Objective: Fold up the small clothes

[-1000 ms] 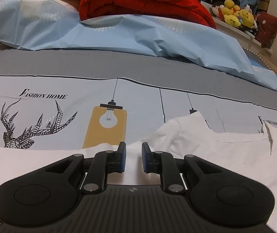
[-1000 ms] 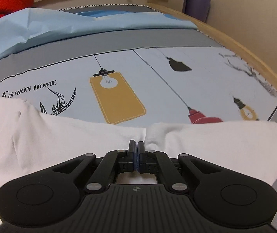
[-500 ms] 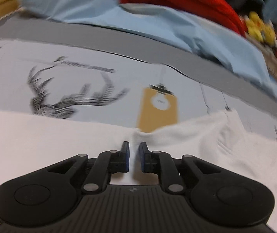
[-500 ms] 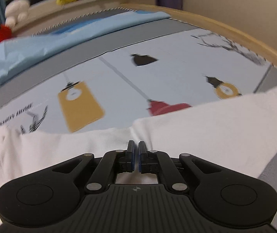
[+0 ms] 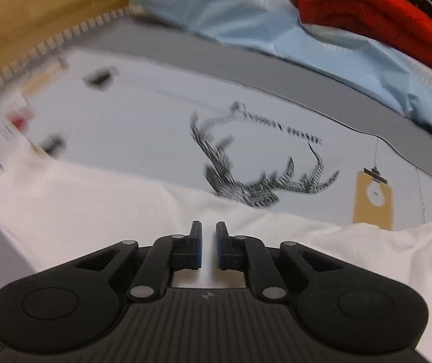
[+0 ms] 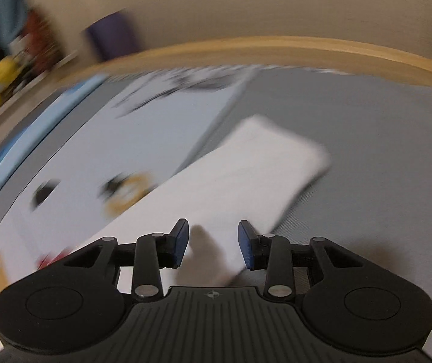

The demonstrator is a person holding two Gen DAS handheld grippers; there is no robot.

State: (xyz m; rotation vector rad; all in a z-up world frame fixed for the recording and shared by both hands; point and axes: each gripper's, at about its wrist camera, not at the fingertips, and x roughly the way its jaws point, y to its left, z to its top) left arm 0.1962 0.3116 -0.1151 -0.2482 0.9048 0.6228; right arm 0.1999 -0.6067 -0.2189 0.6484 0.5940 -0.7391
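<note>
The right gripper [image 6: 213,243] has its fingers spread above the white shirt [image 6: 246,169]; the left gripper [image 5: 208,243], fingers narrowly apart, seems to hold nothing. The step looks like regrasping; next each must pinch an edge.

Garment [image 5: 95,211] spread on bedsheet [image 5: 143,127], folded blanket [image 5: 376,21] on duvet [image 5: 246,15] behind, bed frame [image 6: 276,45] beyond.

Soft matt white cloth garment [image 5: 101,205] lies ahead of the jaws on a smooth printed cotton bedsheet [image 5: 143,127]; bed frame [image 6: 276,47] wooden.
</note>
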